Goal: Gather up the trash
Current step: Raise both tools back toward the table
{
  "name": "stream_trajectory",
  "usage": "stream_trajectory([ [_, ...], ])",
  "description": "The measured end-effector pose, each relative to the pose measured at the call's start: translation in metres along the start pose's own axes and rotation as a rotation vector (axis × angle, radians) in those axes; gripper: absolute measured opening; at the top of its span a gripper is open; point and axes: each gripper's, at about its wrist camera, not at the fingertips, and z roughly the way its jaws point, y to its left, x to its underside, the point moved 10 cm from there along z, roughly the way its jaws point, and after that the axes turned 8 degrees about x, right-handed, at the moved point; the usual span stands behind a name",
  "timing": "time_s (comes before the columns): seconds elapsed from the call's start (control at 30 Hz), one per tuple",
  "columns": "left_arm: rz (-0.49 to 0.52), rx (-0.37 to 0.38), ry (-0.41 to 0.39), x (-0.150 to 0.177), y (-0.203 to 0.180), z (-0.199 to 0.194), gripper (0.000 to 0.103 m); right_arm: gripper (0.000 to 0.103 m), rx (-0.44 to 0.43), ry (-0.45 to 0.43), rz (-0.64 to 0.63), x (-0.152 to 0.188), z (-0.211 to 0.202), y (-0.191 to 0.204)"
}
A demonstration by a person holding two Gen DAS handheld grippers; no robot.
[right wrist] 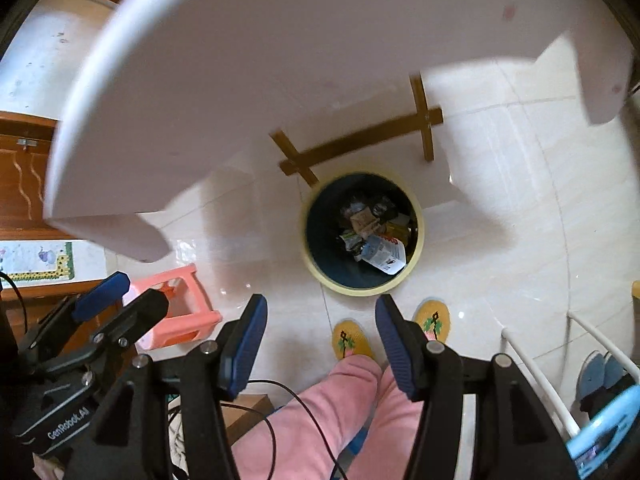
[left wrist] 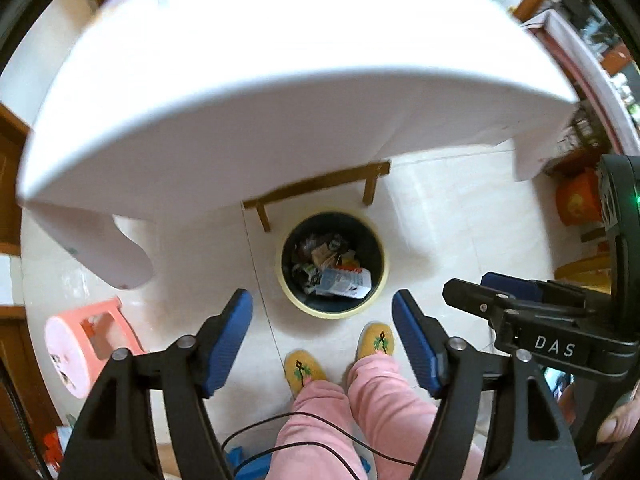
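1. Since both grippers hang over the bin [left wrist: 333, 265], dead ahead below the fingertips, any drop looks done; next, judge: swing up to the bench [left wrist: 280, 92] for more trash.
2. Left gripper [left wrist: 322, 312]: spread wide, holding nothing, touching nothing.
3. Right gripper [right wrist: 321, 314]: same, spread and bare.
4. Trash [right wrist: 376, 240] lies inside the bin; carton [left wrist: 346, 282] on top.

"DAS" is printed on the right tongs [left wrist: 476, 292]; "GenRobot.AI" is printed on the left tongs [right wrist: 124, 292].
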Motion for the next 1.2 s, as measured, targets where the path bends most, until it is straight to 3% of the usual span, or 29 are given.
stream_trajectory([
  [0.2, 0.081, 0.02, -0.111, -0.032, -0.018, -0.086, 0.073, 0.057, 0.001, -0.103, -0.017, -0.001, -0.086, 0.026],
  [0.37, 0.153, 0.009, -0.252, -0.072, -0.033, -0.155, 0.079, 0.057, 0.052, -0.262, -0.05, -0.017, -0.155, 0.044],
  [0.6, 0.201, 0.032, -0.348, -0.119, -0.058, -0.208, 0.081, 0.057, 0.111, -0.403, -0.067, -0.053, -0.226, 0.048],
  [0.9, 0.193, 0.03, -0.398, -0.196, -0.084, -0.214, 0.088, 0.057, 0.154, -0.507, -0.091, -0.123, -0.266, 0.029],
  [1.2, 0.204, -0.01, -0.388, -0.323, -0.121, -0.166, 0.094, 0.057, 0.135, -0.487, -0.137, -0.24, -0.253, -0.014],
])
